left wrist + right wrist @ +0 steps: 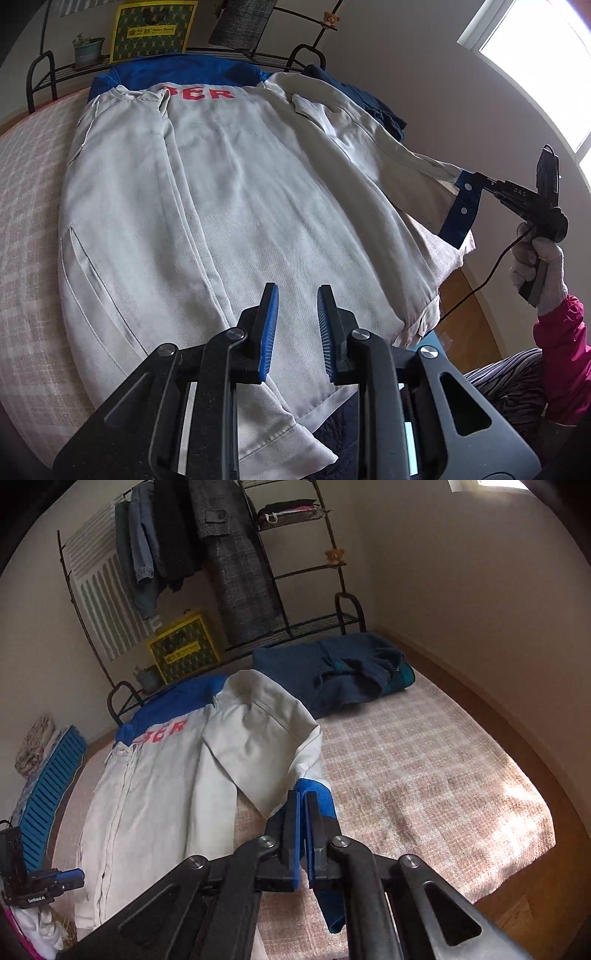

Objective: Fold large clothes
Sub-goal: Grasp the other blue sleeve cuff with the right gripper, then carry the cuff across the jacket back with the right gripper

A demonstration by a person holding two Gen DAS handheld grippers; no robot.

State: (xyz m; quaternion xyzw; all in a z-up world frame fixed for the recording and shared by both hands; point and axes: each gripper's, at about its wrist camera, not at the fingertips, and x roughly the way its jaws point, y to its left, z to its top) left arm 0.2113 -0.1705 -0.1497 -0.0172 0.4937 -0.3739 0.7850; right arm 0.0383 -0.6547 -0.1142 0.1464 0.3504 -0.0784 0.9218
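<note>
A pale grey jacket (240,192) with a blue yoke and red letters lies flat, back up, on the bed. Its left sleeve is folded in over the body. My right gripper (303,797) is shut on the blue cuff (325,801) of the other sleeve (258,738) and holds it raised off the bed, stretched out to the right. In the left wrist view that gripper (480,181) shows in a gloved hand with the cuff (461,210) hanging from it. My left gripper (297,291) hovers over the jacket's hem, its jaws a little apart with nothing between them.
A folded dark blue garment (332,672) lies at the bed's far end. Behind it stands a black clothes rack (288,572) with hanging coats, a yellow-green bag (184,646) and a potted plant (86,50). The pink plaid bed cover (424,775) stretches right to the wooden floor (535,904).
</note>
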